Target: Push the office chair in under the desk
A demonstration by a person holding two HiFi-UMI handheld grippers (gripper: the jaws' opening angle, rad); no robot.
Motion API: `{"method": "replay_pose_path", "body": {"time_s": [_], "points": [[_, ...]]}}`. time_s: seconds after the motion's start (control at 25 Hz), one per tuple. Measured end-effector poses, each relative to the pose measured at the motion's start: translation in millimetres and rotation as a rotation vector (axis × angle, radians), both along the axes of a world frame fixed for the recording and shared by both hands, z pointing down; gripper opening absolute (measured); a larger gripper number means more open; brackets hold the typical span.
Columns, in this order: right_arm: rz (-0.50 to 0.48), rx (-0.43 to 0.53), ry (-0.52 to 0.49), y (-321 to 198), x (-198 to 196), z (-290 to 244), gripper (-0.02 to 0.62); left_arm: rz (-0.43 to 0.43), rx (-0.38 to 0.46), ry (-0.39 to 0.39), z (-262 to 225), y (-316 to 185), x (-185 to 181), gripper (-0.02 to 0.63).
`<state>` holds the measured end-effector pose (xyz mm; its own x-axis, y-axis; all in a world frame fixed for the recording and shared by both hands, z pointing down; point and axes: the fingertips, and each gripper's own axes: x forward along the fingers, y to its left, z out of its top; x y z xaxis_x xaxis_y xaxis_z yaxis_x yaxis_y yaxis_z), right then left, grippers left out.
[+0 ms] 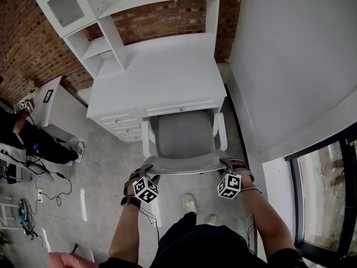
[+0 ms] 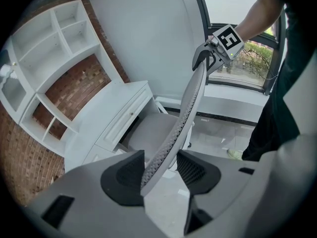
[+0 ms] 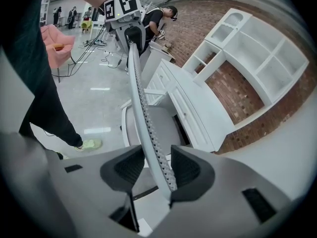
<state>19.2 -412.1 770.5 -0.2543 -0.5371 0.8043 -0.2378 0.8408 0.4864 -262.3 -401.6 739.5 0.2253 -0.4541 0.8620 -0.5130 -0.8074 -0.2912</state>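
Grey mesh office chair (image 1: 184, 135) stands at the desk (image 1: 162, 77) front, seat partly under it. Jaws of left gripper (image 2: 161, 170) and right gripper (image 3: 157, 170) straddle the backrest rim (image 1: 184, 166), apart, not clamped. Probably rolls easily; mesh flexes, so push on the stiff rim, both ends evenly.

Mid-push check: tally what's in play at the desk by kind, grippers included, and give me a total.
Office chair: 1
Desk: 1
Grippers: 2, left gripper and right gripper, each straddling the chair's backrest
Total: 4
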Motion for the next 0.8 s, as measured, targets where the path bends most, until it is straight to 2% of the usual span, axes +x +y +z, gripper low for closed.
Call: {"method": "replay_pose_path", "body": {"time_s": [0.8], "points": [[0.013,-0.008,0.019,-37.1,8.3,3.8,0.158,0.033,0.012,0.031,1.9,-31.4,9.6,0.198]]}}
